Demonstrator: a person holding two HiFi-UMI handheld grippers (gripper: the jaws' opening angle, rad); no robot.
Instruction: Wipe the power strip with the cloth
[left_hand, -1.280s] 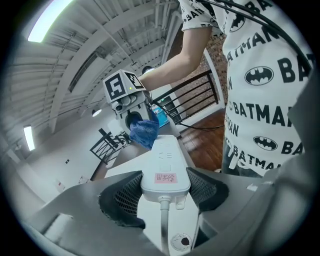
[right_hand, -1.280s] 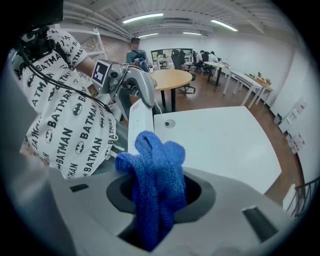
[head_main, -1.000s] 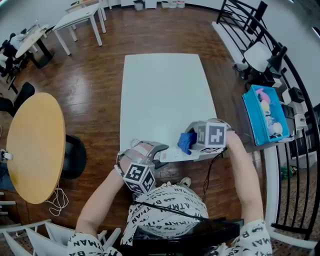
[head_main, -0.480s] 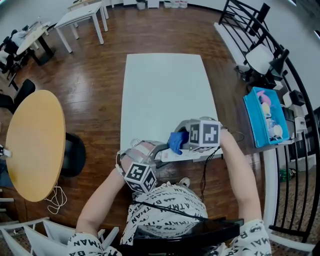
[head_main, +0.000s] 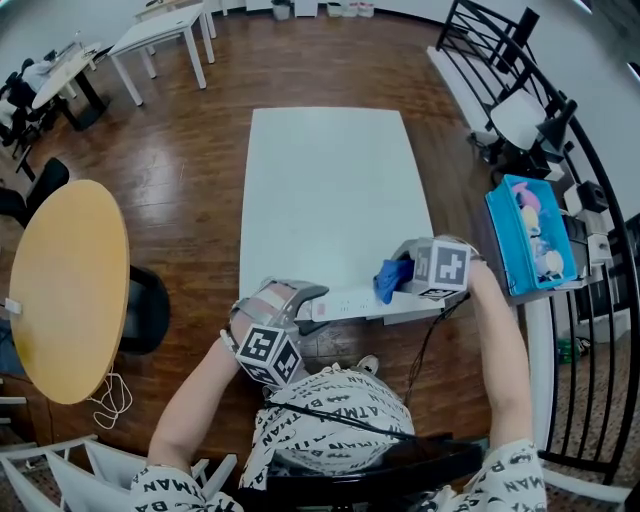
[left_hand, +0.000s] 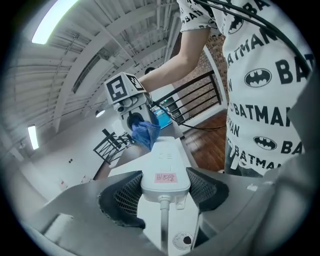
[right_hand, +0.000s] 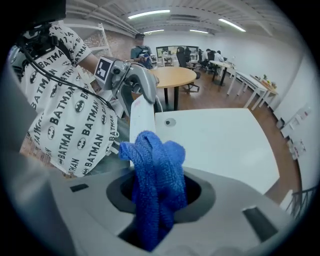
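White oblong plastic power strip (head_main: 352, 303) lies lengthwise along the near edge of the white rectangular table (head_main: 330, 180), right by the person's torso. Can't tell whether it rests on the top or hangs just above it.

Left gripper (head_main: 308, 304) clamps the strip's left end. In the left gripper view, both dark ribbed pads (left_hand: 126, 194) press on the strip's sides at the cord end, and the pink label sits between them. Jaws are fairly wide, spread to the strip's width.

Right gripper (head_main: 402, 280) points steeply down over the strip's right end. Its jaws are pinched on a bunched blue knit cloth (head_main: 390, 277). The cloth fills the gap and sticks out past the tips, down on the strip's top near its right end.

Room: the table beyond the strip is bare white all the way to the far edge. The right table edge is just beside the right gripper. Past it stands a blue plastic bin (head_main: 523, 237) against a black metal railing (head_main: 590, 200). A round wooden table (head_main: 70, 290) sits well apart to the left, with brown plank floor (head_main: 190, 190) between.
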